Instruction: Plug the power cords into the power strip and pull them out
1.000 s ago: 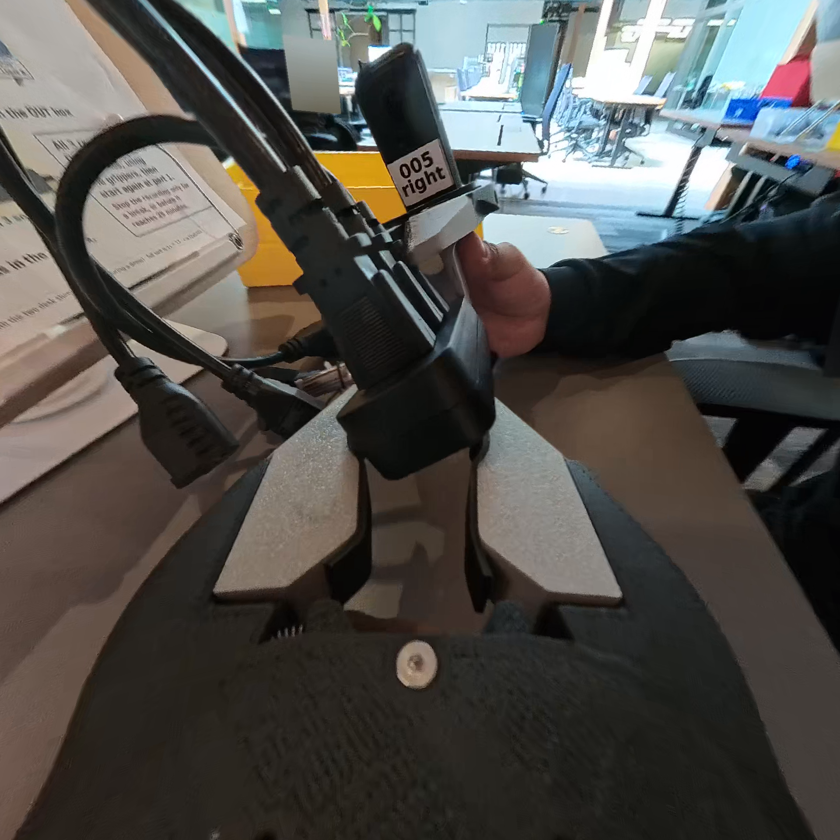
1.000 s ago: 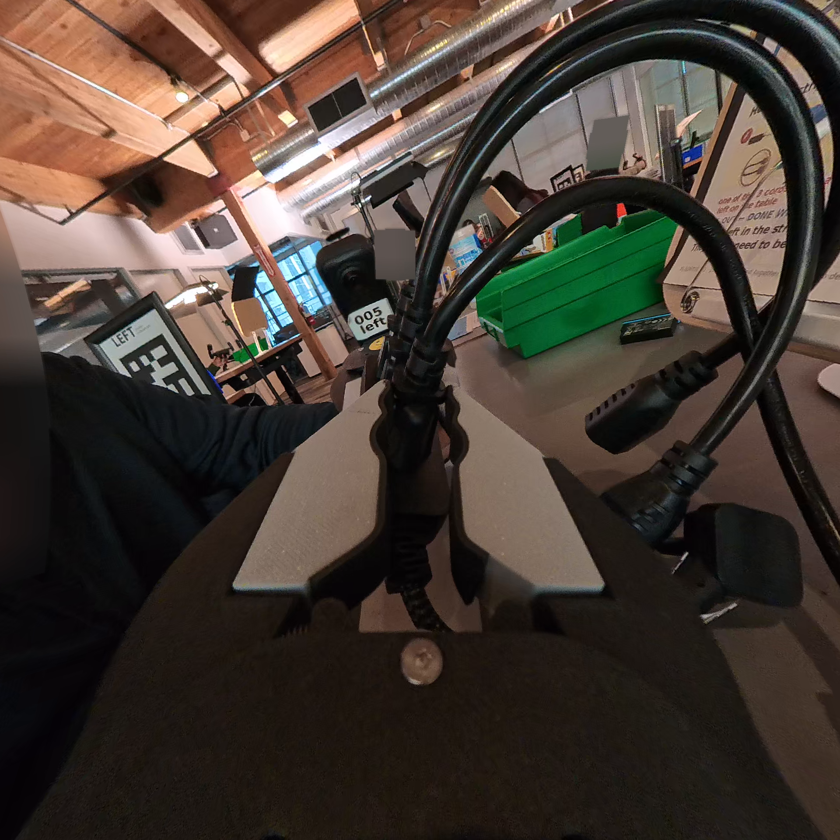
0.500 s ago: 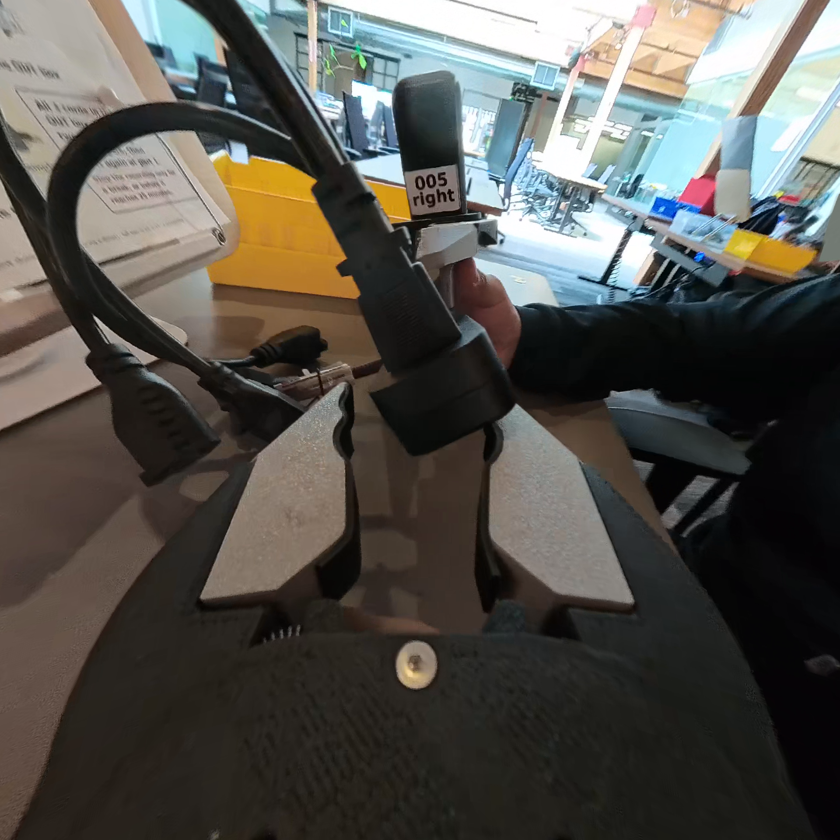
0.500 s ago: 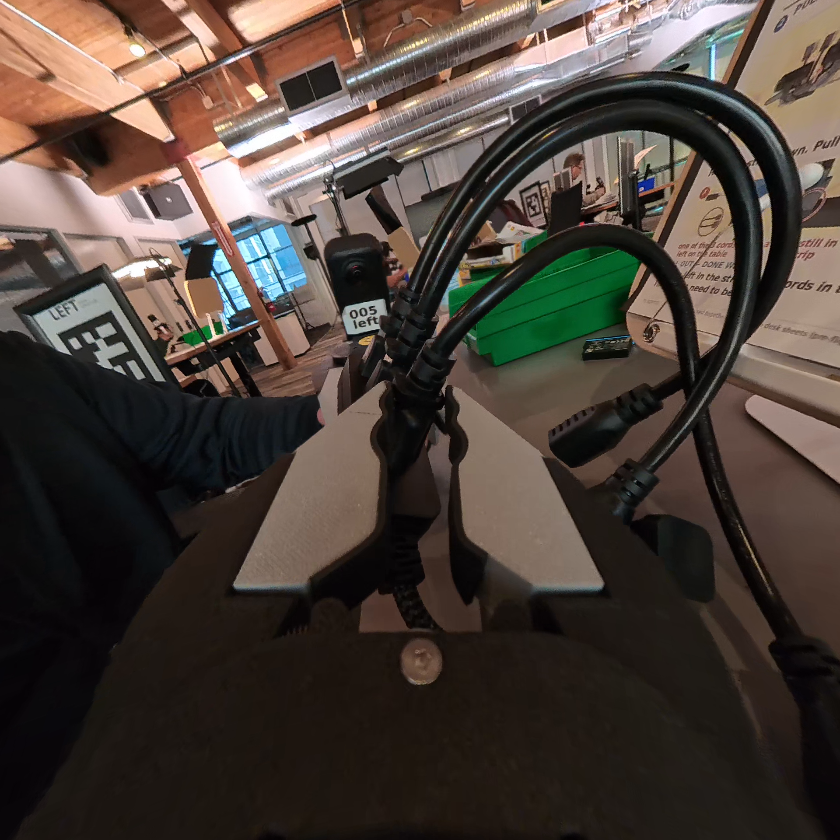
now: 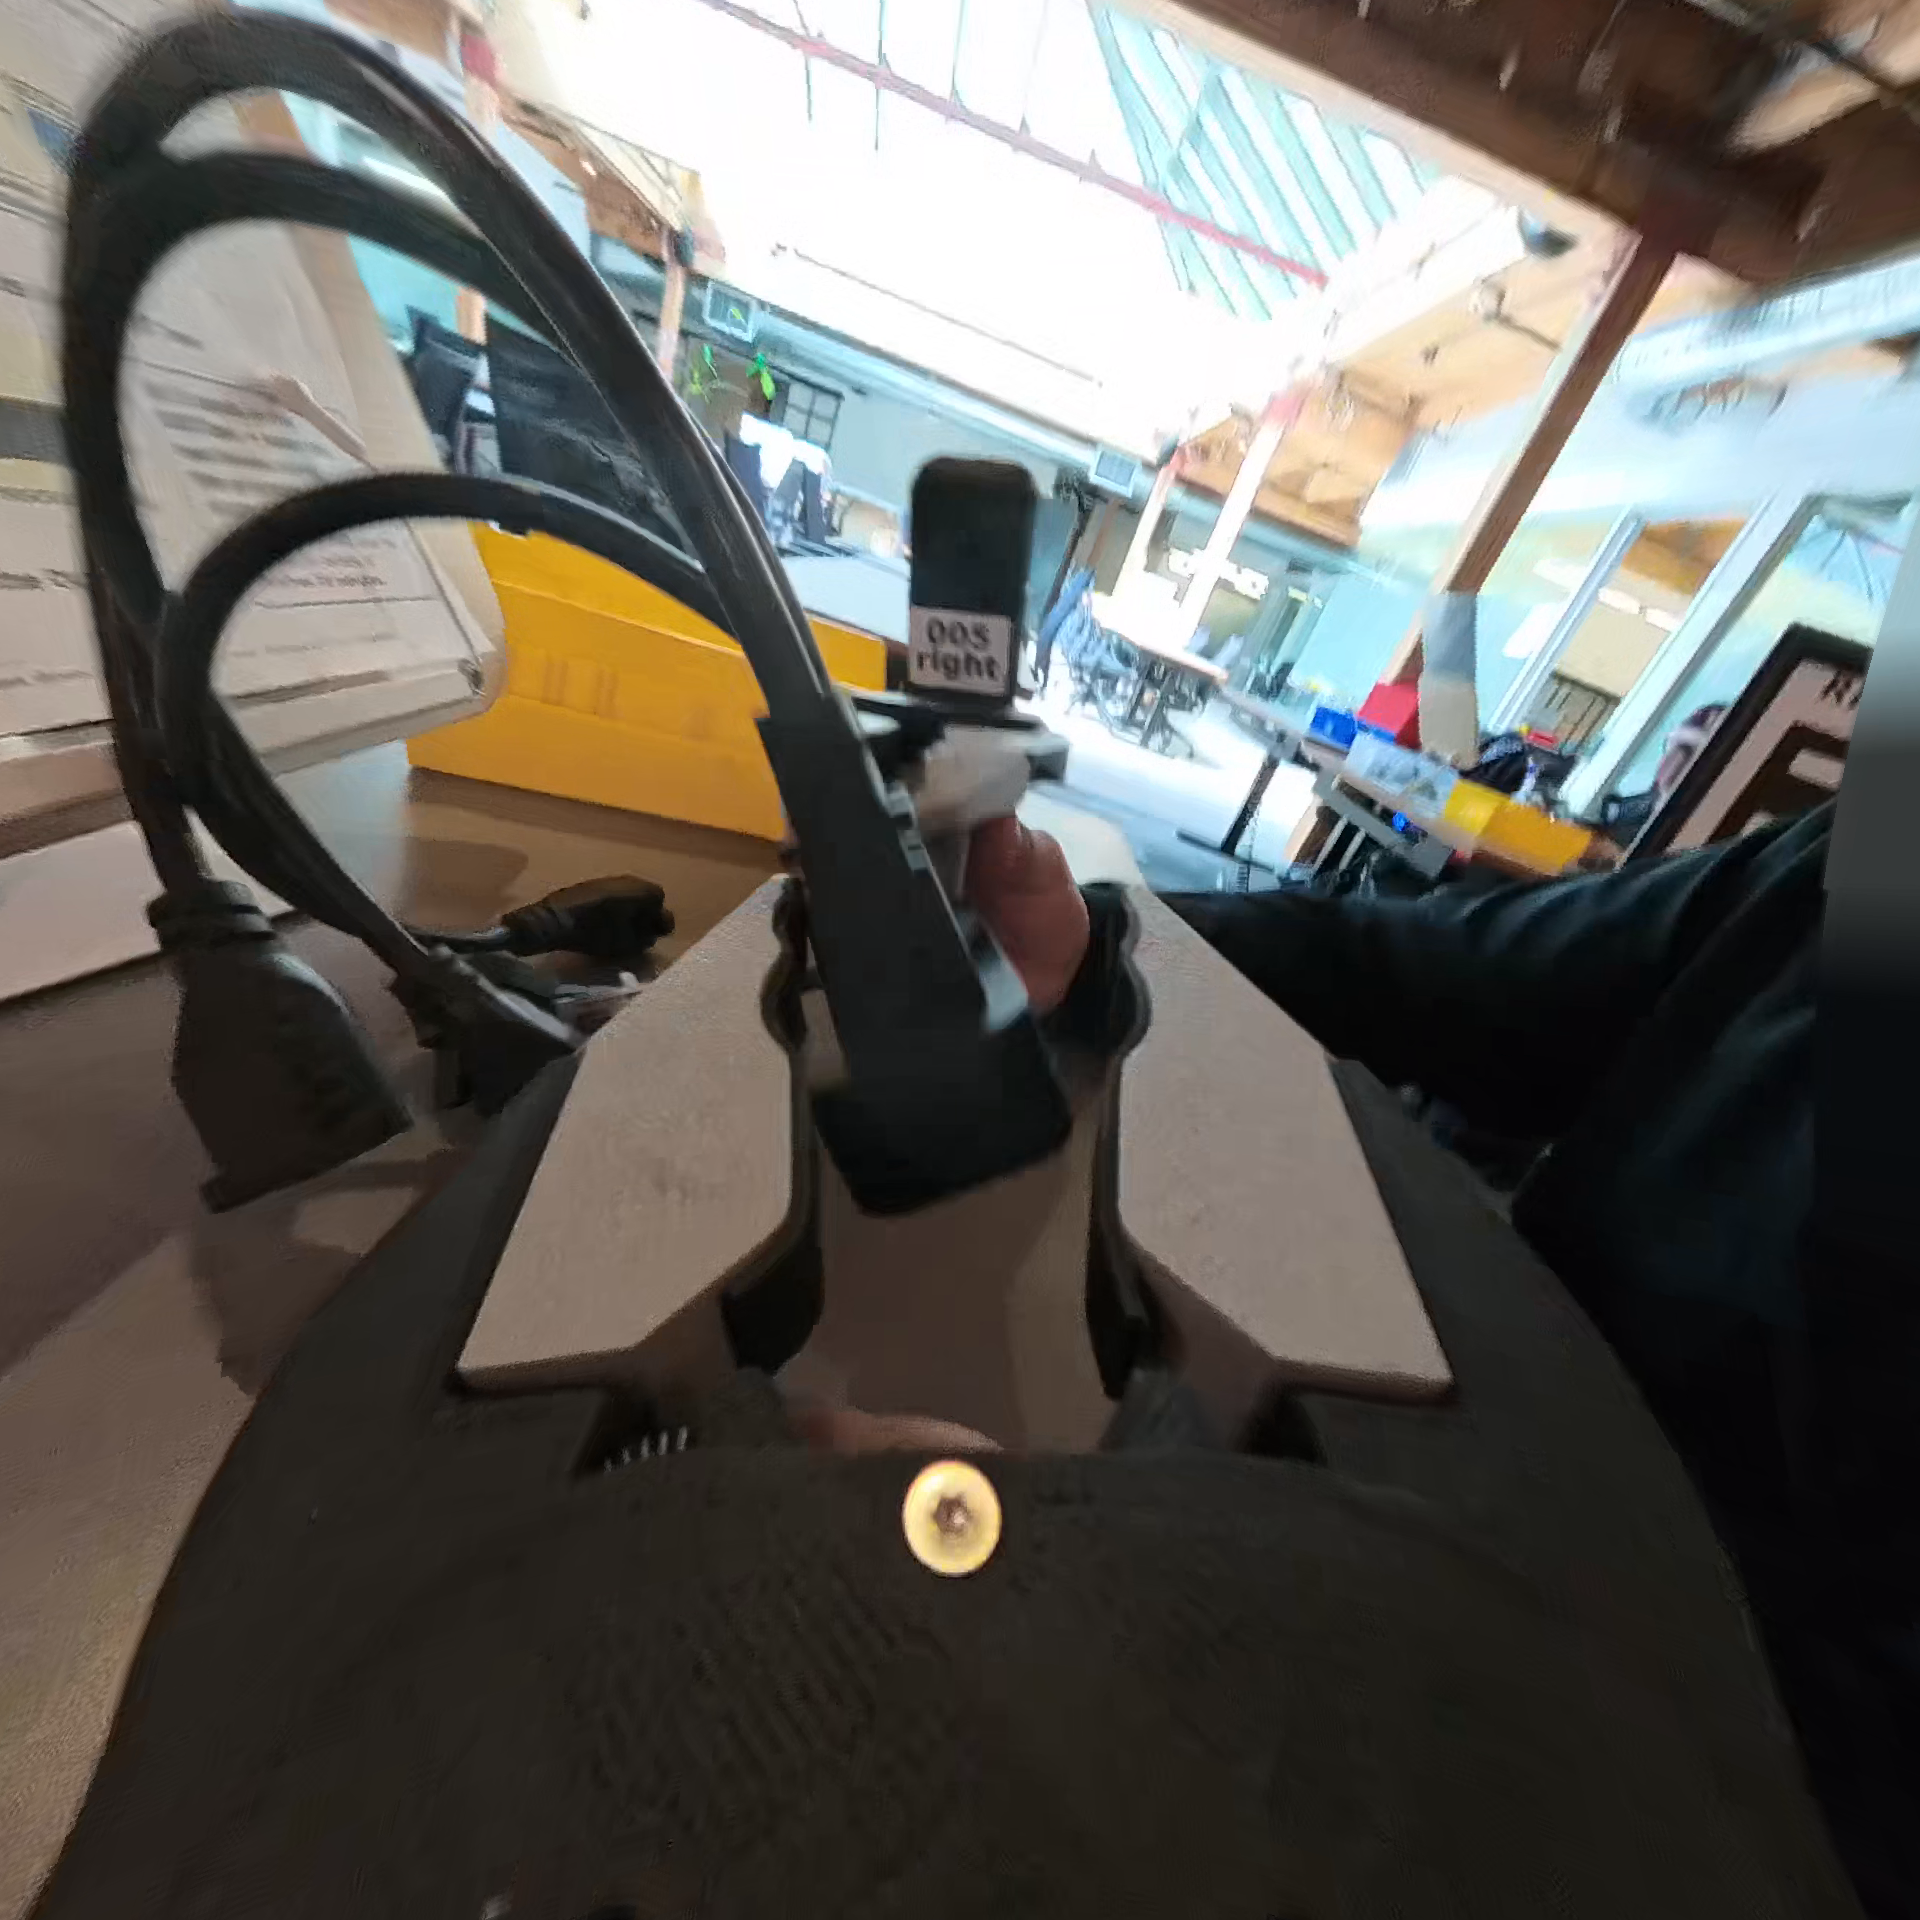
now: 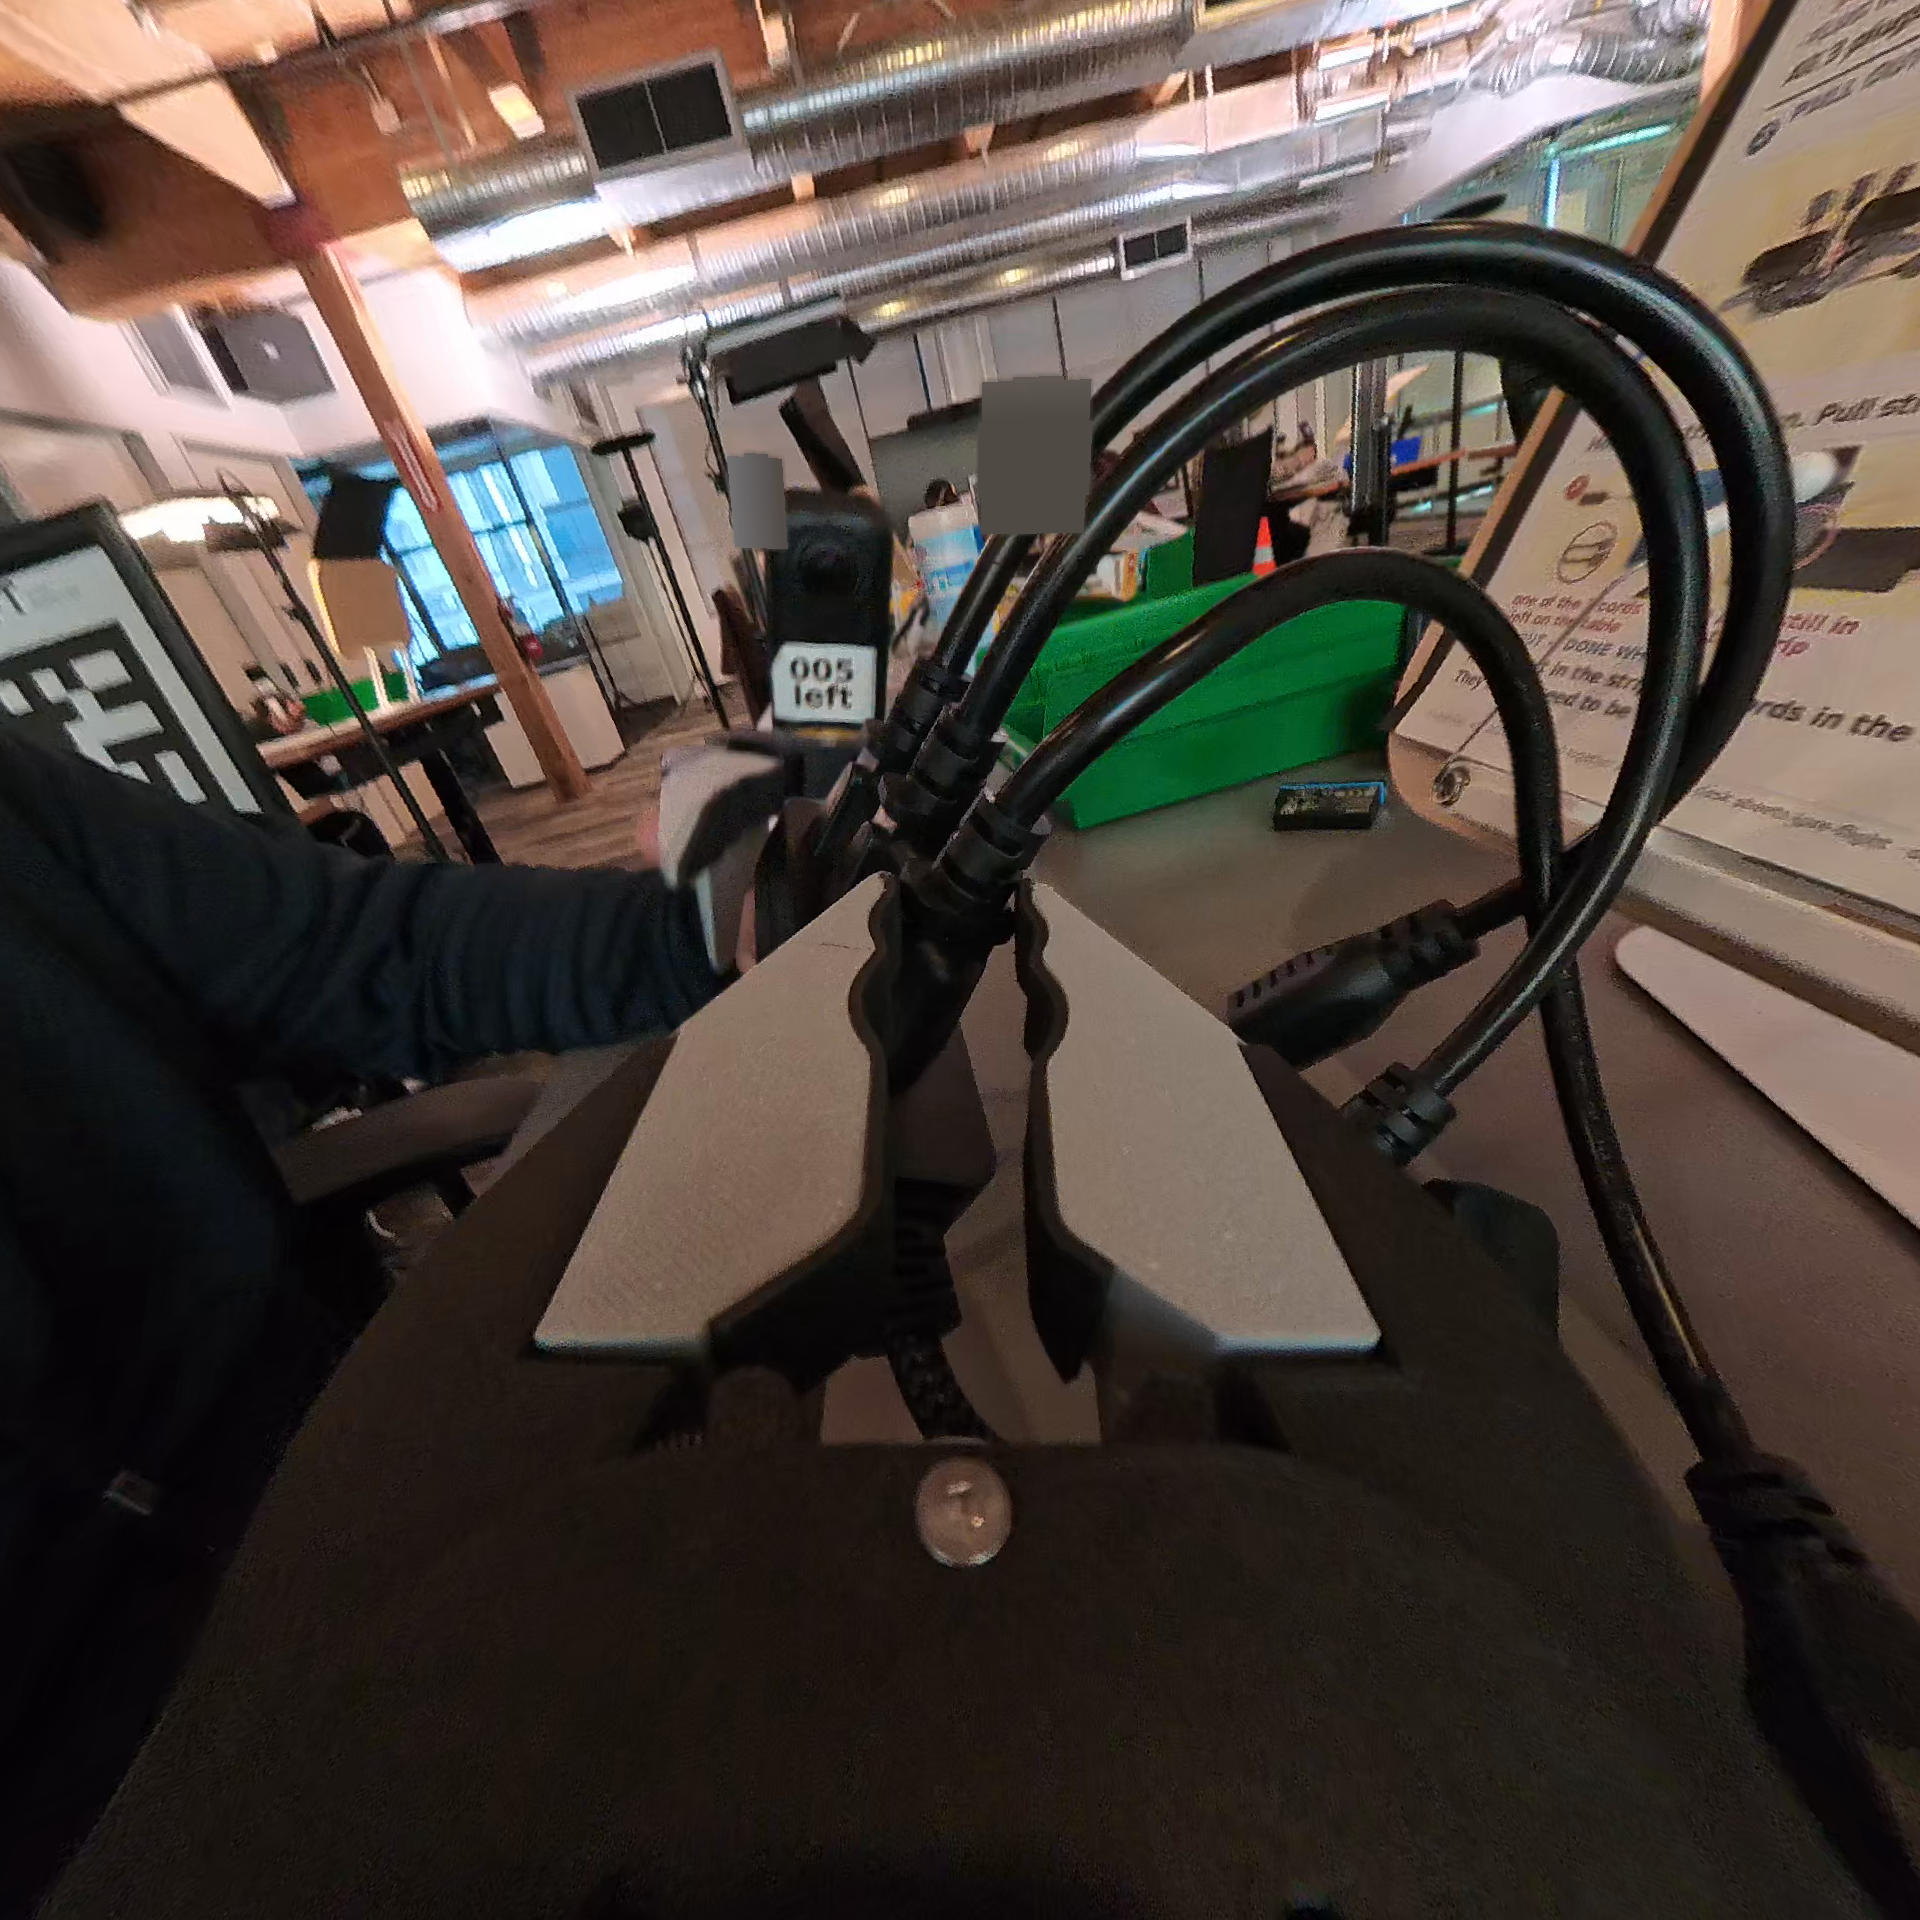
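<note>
A black power strip (image 5: 935, 1049) is held up in the air with three black power cords (image 5: 644, 395) plugged into it and arching away. My left gripper (image 5: 951, 935) is open. The strip's near end stands between its pads with a gap on each side. My right gripper (image 6: 956, 914) is shut on the strip's other end (image 6: 925, 997), where a braided cable (image 6: 925, 1351) runs back between its fingers. The cords (image 6: 1403, 312) loop up and to the right there. Each gripper shows in the other's view, the right one (image 5: 977, 769) behind the strip and the left one (image 6: 727, 821).
Loose cord ends (image 5: 281, 1049) (image 6: 1351, 977) hang down to the brown table (image 5: 125, 1351). A yellow bin (image 5: 623, 707) and a printed sign (image 5: 208, 468) stand behind the left gripper. A green bin (image 6: 1226, 707) and a small black box (image 6: 1330, 802) lie far right. Dark sleeves (image 5: 1455, 987) reach in. The gap from one gripper's tips to the other's is roughly 4 centimetres.
My left gripper's pads have opened off the strip's end, which now stands free between them. Both views have tilted upward. The right gripper has kept its grip.
</note>
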Motion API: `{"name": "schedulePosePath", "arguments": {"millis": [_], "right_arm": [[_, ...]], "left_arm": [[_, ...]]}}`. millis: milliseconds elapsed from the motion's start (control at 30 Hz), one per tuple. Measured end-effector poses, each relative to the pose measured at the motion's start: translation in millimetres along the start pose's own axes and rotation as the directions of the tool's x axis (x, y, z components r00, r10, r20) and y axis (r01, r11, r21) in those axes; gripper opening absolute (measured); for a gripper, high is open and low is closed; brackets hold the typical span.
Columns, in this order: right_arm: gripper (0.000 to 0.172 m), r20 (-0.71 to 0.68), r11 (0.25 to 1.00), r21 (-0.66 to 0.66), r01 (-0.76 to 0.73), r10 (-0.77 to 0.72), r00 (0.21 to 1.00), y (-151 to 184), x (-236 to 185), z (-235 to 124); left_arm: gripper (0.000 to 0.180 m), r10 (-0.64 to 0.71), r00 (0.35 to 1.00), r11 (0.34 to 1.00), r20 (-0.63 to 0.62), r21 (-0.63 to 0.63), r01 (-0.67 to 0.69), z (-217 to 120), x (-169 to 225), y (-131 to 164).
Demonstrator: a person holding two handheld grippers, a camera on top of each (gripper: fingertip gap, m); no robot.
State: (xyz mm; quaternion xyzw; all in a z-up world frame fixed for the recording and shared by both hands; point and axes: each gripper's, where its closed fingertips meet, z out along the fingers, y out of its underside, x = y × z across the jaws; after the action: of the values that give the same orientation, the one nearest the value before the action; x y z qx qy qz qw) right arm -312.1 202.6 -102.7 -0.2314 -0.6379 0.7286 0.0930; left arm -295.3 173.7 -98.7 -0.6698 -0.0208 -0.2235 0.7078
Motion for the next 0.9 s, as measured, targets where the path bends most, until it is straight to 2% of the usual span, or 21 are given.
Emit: {"name": "schedulePosePath", "arguments": {"millis": [67,100,233,433,533,633,733,800,900], "right_arm": [[0.019,-0.023,0.999,-0.029,0.027,-0.028,0.999,5.5,-1.1,5.3],[0.019,-0.032,0.999,-0.040,0.031,-0.032,0.999,7.7,-0.7,7.4],[0.019,-0.036,0.996,-0.080,0.041,-0.044,0.998,14.6,-1.0,10.5],[0.019,-0.030,0.996,-0.079,0.040,-0.042,0.999,15.4,-1.7,10.6],[0.019,-0.026,0.995,-0.092,0.043,-0.046,0.999,18.0,-2.1,11.7],[0.019,-0.010,0.993,-0.105,0.049,-0.050,0.999,21.6,-3.1,12.2],[0.018,0.014,0.980,-0.192,0.046,-0.044,0.999,32.9,-1.5,10.5],[0.018,0.007,0.970,-0.232,0.075,-0.076,0.997,37.0,1.8,7.2],[0.014,-0.010,0.977,-0.179,0.120,-0.124,0.992,19.0,2.0,-1.3]], "left_arm": [[0.038,0.020,0.997,0.999,0.074,-0.037,-0.017,-3.5,-13.6,4.4],[0.036,0.038,0.995,0.997,0.096,-0.072,-0.031,-3.3,-17.5,9.5],[0.048,0.097,0.984,0.975,0.152,-0.211,-0.064,-0.8,-27.3,30.9],[0.047,-0.013,0.993,0.971,0.115,-0.237,0.040,-5.0,-24.8,34.1],[0.036,-0.008,0.996,0.965,0.084,-0.260,0.029,-5.5,-19.6,37.8],[0.034,0.040,0.996,0.954,0.074,-0.300,-0.016,-7.1,-18.2,40.4],[0.028,0.163,0.979,0.912,0.126,-0.398,-0.101,-10.1,-29.5,53.8],[0.025,0.195,0.972,0.898,0.131,-0.423,-0.123,-8.7,-31.1,58.6],[0.024,0.235,0.965,0.875,0.118,-0.458,-0.157,-7.2,-28.7,63.8]]}}
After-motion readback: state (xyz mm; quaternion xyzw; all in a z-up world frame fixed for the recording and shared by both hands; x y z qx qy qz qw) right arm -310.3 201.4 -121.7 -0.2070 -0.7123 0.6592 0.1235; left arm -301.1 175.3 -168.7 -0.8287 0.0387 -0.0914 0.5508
